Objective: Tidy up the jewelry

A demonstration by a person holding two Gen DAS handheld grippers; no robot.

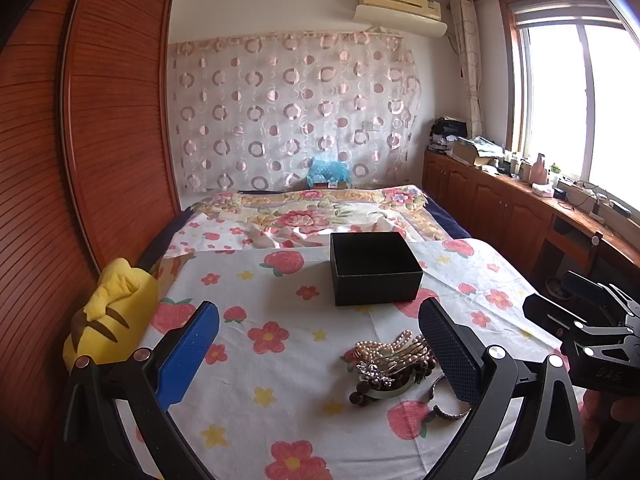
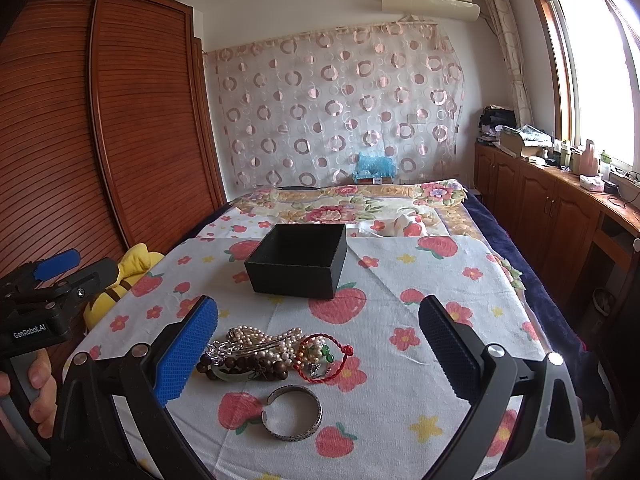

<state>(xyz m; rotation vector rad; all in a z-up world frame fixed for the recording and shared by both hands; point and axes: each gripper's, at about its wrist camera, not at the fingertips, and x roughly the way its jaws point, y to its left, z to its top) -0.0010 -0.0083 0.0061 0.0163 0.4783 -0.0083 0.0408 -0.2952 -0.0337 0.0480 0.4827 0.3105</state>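
A pile of jewelry [image 2: 260, 354] lies on the flowered sheet: pearl strands, dark wooden beads, a red cord bracelet [image 2: 326, 356]. A silver cuff bangle [image 2: 294, 412] lies just in front of the pile. An open, empty black box [image 2: 298, 262] stands farther back on the bed. My right gripper [image 2: 318, 354] is open and empty, its fingers on either side of the pile. In the left wrist view the pile [image 1: 394, 364] sits near the right finger of my open, empty left gripper [image 1: 320, 356], with the black box [image 1: 374, 268] beyond. The right gripper [image 1: 592, 332] shows at the right edge.
A yellow plush toy [image 1: 108, 316] lies at the bed's left edge beside a wooden wardrobe [image 1: 80, 160]. A wooden cabinet [image 2: 560, 208] with clutter runs under the window on the right. A floral blanket [image 2: 348, 204] covers the far bed.
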